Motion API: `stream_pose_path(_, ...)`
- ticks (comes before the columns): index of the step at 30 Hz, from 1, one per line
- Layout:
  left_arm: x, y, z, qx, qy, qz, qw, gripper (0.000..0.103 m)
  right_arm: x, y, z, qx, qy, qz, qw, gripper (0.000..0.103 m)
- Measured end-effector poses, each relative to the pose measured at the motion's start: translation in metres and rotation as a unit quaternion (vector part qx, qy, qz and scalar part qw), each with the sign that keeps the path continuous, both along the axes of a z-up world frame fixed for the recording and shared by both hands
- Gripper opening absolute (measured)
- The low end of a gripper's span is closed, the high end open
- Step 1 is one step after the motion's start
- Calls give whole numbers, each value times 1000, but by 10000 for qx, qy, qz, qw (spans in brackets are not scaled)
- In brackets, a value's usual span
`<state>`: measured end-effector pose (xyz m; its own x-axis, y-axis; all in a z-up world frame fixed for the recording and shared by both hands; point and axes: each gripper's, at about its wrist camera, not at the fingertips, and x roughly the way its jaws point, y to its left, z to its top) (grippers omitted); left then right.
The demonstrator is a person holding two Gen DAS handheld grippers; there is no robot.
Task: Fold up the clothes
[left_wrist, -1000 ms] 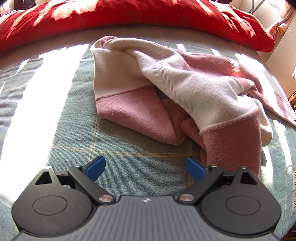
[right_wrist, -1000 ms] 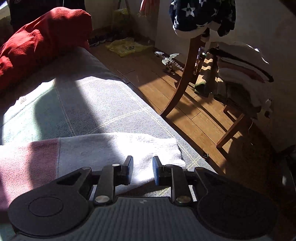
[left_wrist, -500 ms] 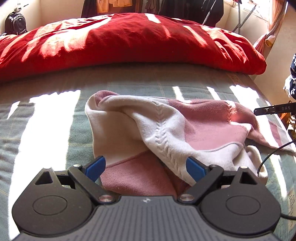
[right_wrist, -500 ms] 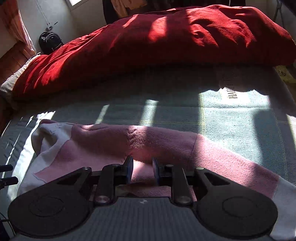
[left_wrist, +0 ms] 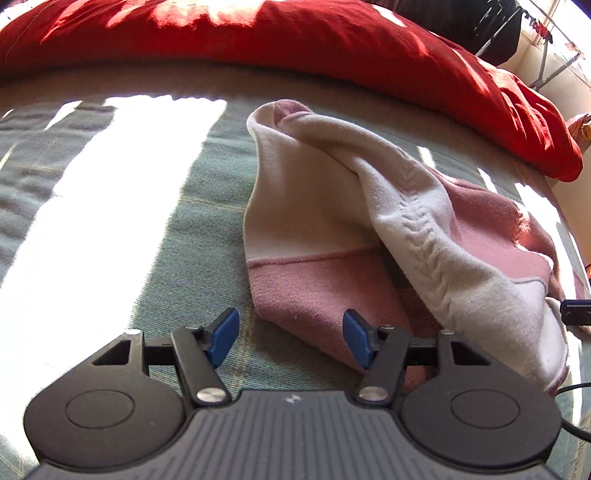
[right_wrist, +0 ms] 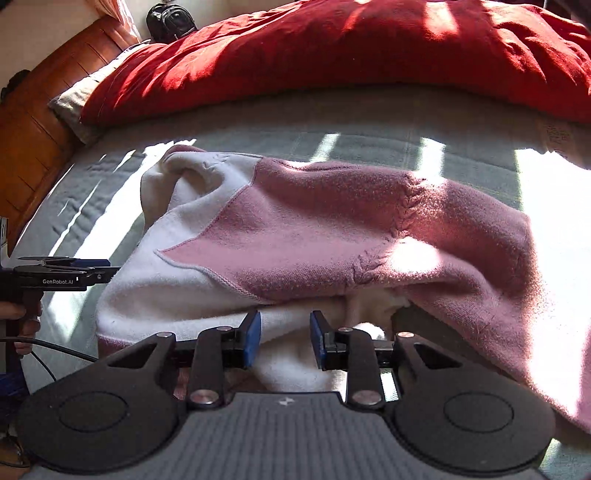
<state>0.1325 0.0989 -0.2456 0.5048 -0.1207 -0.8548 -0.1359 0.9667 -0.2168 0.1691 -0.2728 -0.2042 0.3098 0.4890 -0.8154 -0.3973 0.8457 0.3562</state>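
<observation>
- A pink-and-white sweater [left_wrist: 332, 236] lies crumpled on a pale green bedspread [left_wrist: 155, 236], in front of the red duvet [left_wrist: 295, 40] heaped along the far side of the bed; bars of sunlight cross the bedspread on the sweater's left.
- The left gripper [left_wrist: 290, 336] hovers at the sweater's near pink hem, its jaws spread wide and released; the right blue fingertip sits over the hem's edge, the left one over bare bedspread just beside the sweater, and nothing is caught between them.
- A white sleeve with a cable-knit seam [left_wrist: 417, 229] drapes diagonally across the sweater's body, from its far top corner down to the near right.
- From the other side, the right gripper [right_wrist: 285, 338] sits at the sweater's [right_wrist: 314, 236] near edge, jaws parted and released, with a fold of white fabric lying in the gap but not pinched.
- In that view the left gripper [right_wrist: 107, 271] reaches in from the sweater's left, level with its white panel.
- A wooden headboard [right_wrist: 40, 125], a pillow [right_wrist: 77, 99] and a black backpack [right_wrist: 170, 18] stand beyond the sweater's far left corner.
</observation>
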Motion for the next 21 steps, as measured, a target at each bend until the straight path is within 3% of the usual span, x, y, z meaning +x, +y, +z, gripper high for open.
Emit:
stream_pose_path(3, 4, 11, -17, -392, 8, 400, 9984, 65, -11, -1, 1, 105, 192, -258, 9994, 35)
stream_pose_path(6, 3, 2, -29, -507, -54, 605, 9969, 66, -18, -2, 3, 183, 354, -453, 9982, 36)
stream_pose_path(8, 2, -13, -29, -624, -165, 475, 9968, 67, -22, 0, 6, 165, 389, -466, 9980, 36)
stream_pose_path(12, -2, -37, -28, -414, -318, 272, 9983, 65, -30, 6, 14, 98, 416, -462, 9980, 36)
stream_pose_path(14, -4, -31, -21, -335, -398, 331, 9981, 23, -33, 8, 18, 80, 417, -495, 9979, 36)
stream_pose_path(17, -8, -21, -11, -216, -518, 420, 9975, 17, -37, 10, 24, 39, 400, -513, 9979, 36)
stream_pose_path(21, -12, -8, 2, -57, -677, 538, 9962, 16, -41, 10, 29, -103, 365, -539, 9978, 36)
